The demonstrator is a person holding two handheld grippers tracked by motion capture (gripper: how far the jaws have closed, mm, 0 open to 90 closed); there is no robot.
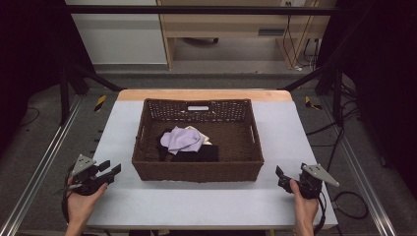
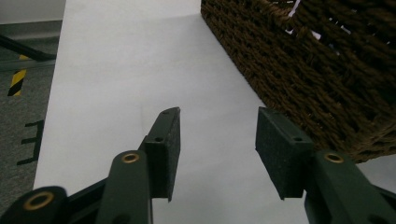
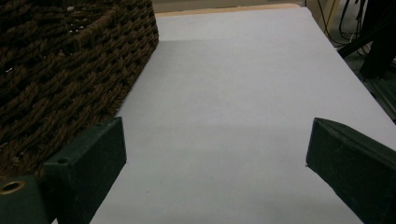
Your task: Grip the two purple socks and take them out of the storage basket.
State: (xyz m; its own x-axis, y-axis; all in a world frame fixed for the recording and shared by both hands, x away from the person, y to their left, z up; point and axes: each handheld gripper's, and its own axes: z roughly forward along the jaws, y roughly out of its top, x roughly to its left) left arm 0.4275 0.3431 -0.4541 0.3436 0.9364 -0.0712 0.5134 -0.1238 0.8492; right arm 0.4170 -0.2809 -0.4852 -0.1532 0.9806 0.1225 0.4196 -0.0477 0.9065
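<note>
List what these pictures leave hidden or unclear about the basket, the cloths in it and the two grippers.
- Cloths: in the high view the lilac one covers the pale and black ones beneath; how many there are cannot be told.
- Basket: both gripper views cut it off at the frame edge, its woven wall hiding the inside.
- Right gripper: its view crops the open jaws at the edges.
- Left gripper: open, jaw bases cropped below.

Yellow-black floor tape (image 1: pixel 100 103), wooden cabinet (image 1: pixel 221 29)

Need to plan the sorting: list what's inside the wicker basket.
Inside the wicker basket: a lilac cloth on top, a cream cloth and a black garment beneath. Anything under the pile is covered.
</note>
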